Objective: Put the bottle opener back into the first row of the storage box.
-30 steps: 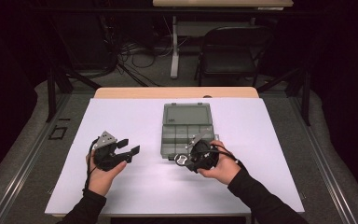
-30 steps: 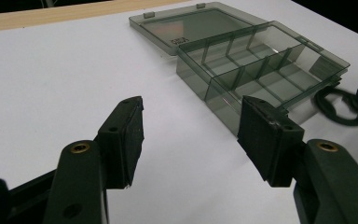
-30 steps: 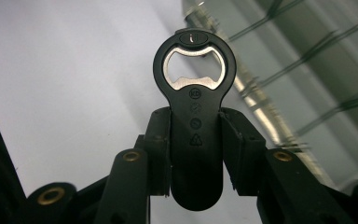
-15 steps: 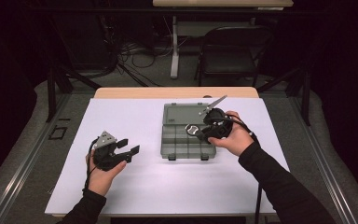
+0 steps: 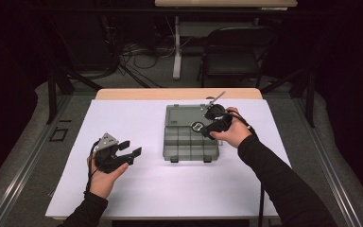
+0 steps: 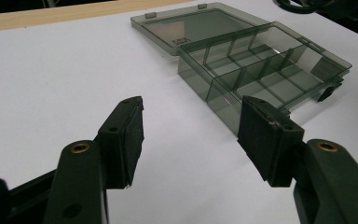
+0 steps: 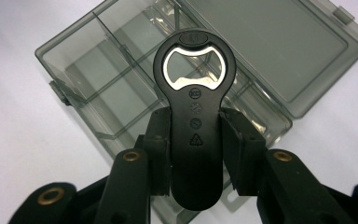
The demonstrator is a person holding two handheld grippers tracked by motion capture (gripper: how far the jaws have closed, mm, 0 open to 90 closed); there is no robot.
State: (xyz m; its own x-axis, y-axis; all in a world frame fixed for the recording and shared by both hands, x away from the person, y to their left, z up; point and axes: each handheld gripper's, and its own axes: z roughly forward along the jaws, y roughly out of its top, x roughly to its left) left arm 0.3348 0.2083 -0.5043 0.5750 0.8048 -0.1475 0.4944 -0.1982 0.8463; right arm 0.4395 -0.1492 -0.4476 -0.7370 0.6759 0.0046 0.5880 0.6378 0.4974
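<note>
Left gripper (image 5: 123, 153): rests on the near left of the white table (image 5: 137, 123), held low in the person's left hand; its jaws stand wide apart with nothing between them, aimed toward the box.

Box (image 5: 189, 144): smoky clear plastic, lying open in the middle of the table, the lid (image 5: 183, 115) folded flat on the far side, the divided tray on the near side. In the left gripper view the compartments (image 6: 265, 74) look bare.

Bottle opener (image 7: 195, 116): black, with a metal-lined ring at the head. It is clamped by its handle between the pads of the right gripper (image 5: 203, 126), the ring end pointing out past the fingertips.

Right gripper: closed on the bottle opener, held above the far right part of the box, near where tray meets lid.

Opener relative to box: in the right gripper view the ring hangs over the dividers of the tray, above them, not touching.

Step in hand: by my judgement, laying the opener into the box.

Doing it well: choose a compartment long enough for the full handle, turn the opener to run along that compartment, lower it until it sits between the dividers, and only then spread the jaws.

Risk: a slanted drop may leave the opener propped on a divider.
</note>
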